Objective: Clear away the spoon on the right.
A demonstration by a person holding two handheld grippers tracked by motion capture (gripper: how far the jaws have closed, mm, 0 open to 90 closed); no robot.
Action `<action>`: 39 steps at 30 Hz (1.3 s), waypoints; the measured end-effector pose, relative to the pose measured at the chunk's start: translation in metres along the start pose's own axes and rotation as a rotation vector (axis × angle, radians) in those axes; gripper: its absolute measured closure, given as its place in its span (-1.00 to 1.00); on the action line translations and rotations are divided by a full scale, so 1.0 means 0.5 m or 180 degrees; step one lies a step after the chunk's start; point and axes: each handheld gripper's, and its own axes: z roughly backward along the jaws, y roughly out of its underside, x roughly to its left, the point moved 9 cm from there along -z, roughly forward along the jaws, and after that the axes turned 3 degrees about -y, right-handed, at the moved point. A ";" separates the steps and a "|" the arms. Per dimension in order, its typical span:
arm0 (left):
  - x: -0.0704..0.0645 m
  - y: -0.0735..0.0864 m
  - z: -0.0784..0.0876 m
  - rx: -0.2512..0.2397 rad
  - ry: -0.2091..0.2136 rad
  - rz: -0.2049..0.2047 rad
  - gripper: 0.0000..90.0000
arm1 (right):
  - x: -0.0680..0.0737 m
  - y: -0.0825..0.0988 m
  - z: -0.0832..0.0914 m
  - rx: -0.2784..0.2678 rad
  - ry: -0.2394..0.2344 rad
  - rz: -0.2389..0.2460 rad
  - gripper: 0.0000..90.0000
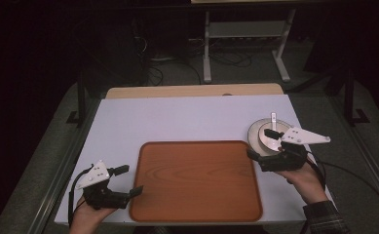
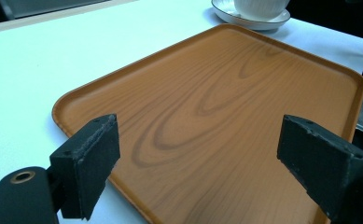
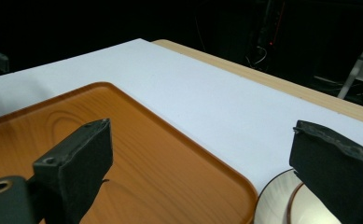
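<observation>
Wooden-grained orange rectangular tray [image 1: 196, 180] lies at lower centre of the white worktop [image 1: 187, 117]. Left tongs [image 1: 125, 179] and right tongs [image 1: 264, 143] gape wide, empty; round white saucer [image 1: 255, 131] sits right.

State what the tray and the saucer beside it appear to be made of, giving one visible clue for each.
Tray: wood or a wood-print laminate; orange-brown with curved grain lines and a smooth, slightly shiny face. Which of the two cannot be told.
Saucer: probably glazed ceramic; white, glossy, with a thin rim.
</observation>
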 end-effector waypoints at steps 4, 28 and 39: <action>0.000 0.000 -0.001 0.0001 -0.0001 0.0001 -0.71 | -0.009 -0.003 -0.002 0.0030 0.0026 0.0002 -0.88; 0.002 0.001 0.004 -0.0005 -0.0027 0.0008 -0.71 | -0.091 -0.033 -0.026 0.0129 0.0206 -0.0045 -0.83; 0.001 0.000 -0.001 0.0000 -0.0014 0.0006 -0.71 | -0.123 -0.041 -0.035 0.0183 0.0254 -0.0083 -0.72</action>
